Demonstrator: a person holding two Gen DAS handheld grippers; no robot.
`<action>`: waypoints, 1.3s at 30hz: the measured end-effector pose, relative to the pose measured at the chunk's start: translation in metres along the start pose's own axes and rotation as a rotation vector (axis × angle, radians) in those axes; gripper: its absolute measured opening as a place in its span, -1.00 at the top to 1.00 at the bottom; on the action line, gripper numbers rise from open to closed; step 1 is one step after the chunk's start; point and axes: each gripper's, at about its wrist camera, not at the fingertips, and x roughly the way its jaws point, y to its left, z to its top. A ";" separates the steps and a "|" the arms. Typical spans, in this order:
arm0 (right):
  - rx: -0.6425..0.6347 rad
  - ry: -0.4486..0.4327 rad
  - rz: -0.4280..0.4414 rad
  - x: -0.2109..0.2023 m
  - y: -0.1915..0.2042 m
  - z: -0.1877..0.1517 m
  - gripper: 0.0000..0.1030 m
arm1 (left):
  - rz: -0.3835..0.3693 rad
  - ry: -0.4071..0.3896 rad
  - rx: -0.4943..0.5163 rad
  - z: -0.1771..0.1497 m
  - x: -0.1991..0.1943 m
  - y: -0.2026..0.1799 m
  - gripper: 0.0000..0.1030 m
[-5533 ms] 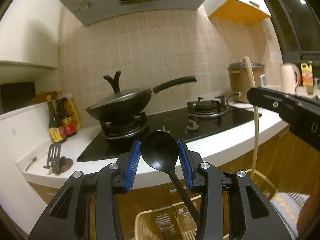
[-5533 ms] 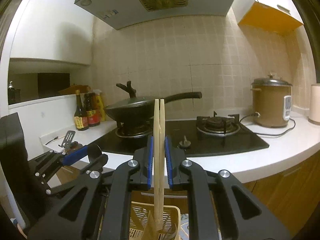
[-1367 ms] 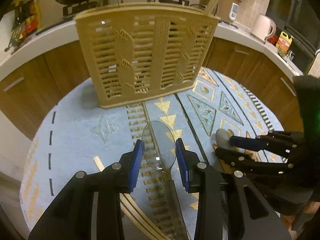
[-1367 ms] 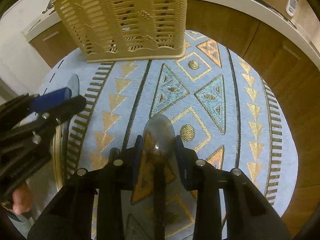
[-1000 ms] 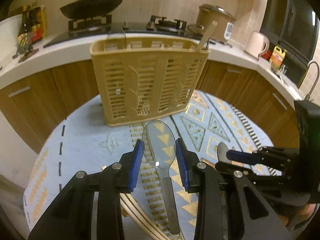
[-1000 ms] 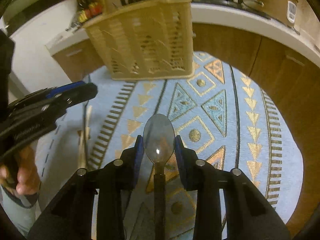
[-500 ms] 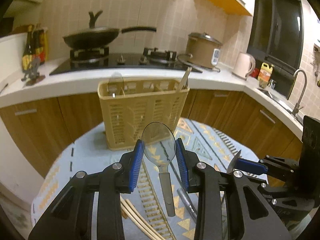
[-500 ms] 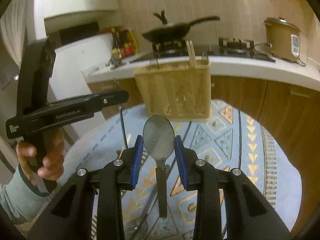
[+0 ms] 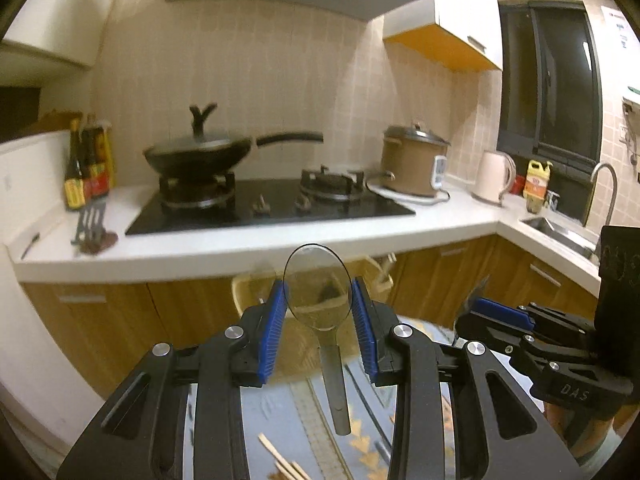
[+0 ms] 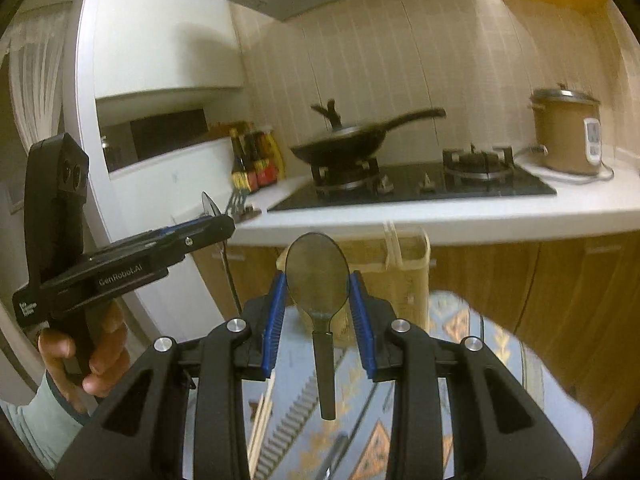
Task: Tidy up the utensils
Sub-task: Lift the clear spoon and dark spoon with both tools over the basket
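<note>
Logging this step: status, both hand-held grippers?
Left hand-held gripper shut on clear spoon. Right hand-held gripper shut on metal spoon. Utensil basket ahead, path clear.

Above the slatted tan plastic utensil basket (image 10: 404, 276), a glossy white stone-like counter (image 9: 248, 250) carries a shiny black glass hob (image 9: 276, 210) and matt black wok (image 9: 198, 156).

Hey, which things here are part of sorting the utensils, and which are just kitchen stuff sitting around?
Part of the job:
clear spoon in the left hand-held gripper
metal spoon in the right hand-held gripper
utensil basket
loose chopsticks on the rug

Just sitting around:
wok
rice cooker
kettle
sauce bottles
</note>
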 end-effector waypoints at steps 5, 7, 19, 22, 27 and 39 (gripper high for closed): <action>-0.002 -0.062 0.000 0.017 0.003 0.039 0.44 | 0.018 -0.059 0.001 0.031 0.008 0.009 0.39; 0.002 -0.085 -0.004 0.025 0.002 0.051 0.44 | 0.014 -0.082 -0.010 0.043 0.014 0.014 0.39; 0.027 -0.136 -0.091 0.097 -0.020 0.088 0.44 | 0.018 -0.145 -0.048 0.063 0.085 0.030 0.39; 0.014 -0.115 -0.121 0.116 -0.026 0.081 0.44 | 0.027 -0.129 -0.047 0.054 0.105 0.034 0.39; 0.000 -0.086 -0.141 0.136 -0.033 0.065 0.44 | 0.036 -0.084 -0.045 0.037 0.131 0.041 0.39; 0.023 -0.017 -0.136 0.142 -0.040 0.048 0.43 | -0.019 -0.005 -0.069 0.015 0.145 0.050 0.36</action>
